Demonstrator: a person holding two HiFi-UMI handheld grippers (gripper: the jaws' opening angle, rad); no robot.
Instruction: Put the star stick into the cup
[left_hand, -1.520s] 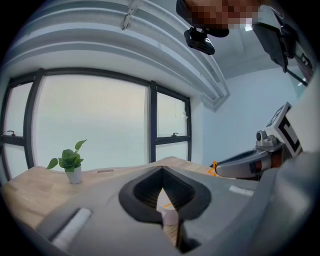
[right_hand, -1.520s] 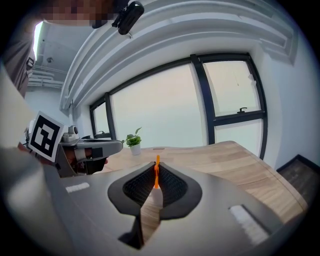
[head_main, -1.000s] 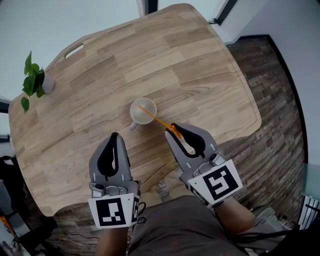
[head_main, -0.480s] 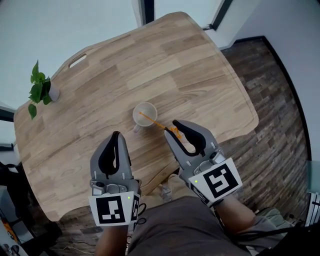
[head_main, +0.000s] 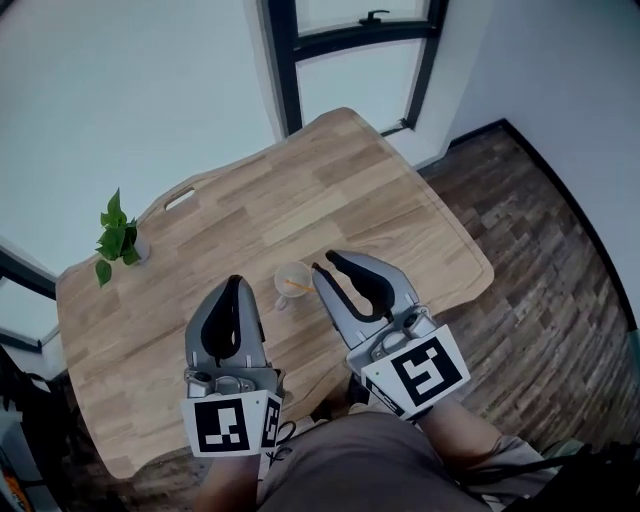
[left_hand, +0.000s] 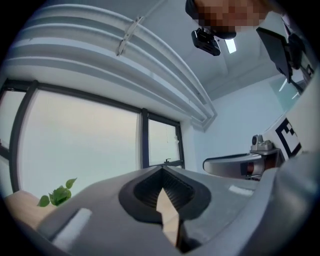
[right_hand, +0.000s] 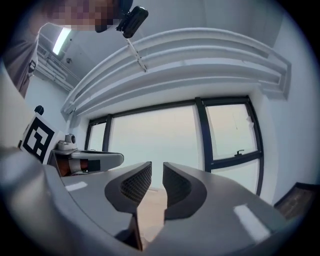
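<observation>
In the head view a white cup (head_main: 281, 274) stands on the wooden table (head_main: 250, 210). The orange star stick (head_main: 291, 290) rests inside the cup. My right gripper (head_main: 323, 263) hangs just right of the cup, open by a narrow gap with nothing between its jaws. My left gripper (head_main: 236, 282) is left of the cup, shut and empty. Both gripper views point up at the windows and ceiling; neither shows the cup or stick. The right gripper (right_hand: 157, 172) shows parted pads, while the left gripper (left_hand: 162, 170) has its tips meeting.
A small potted plant (head_main: 115, 238) stands at the table's far left, seen again as a plant (left_hand: 57, 195) in the left gripper view. A handle slot (head_main: 180, 198) is cut near the table's far edge. Dark-framed windows (head_main: 290, 70) rise behind; brick-patterned floor (head_main: 530, 230) lies to the right.
The right gripper has let go of the star stick, which now sits in the cup. Both grippers have lifted and tilted upward, and the head view has pulled back.
</observation>
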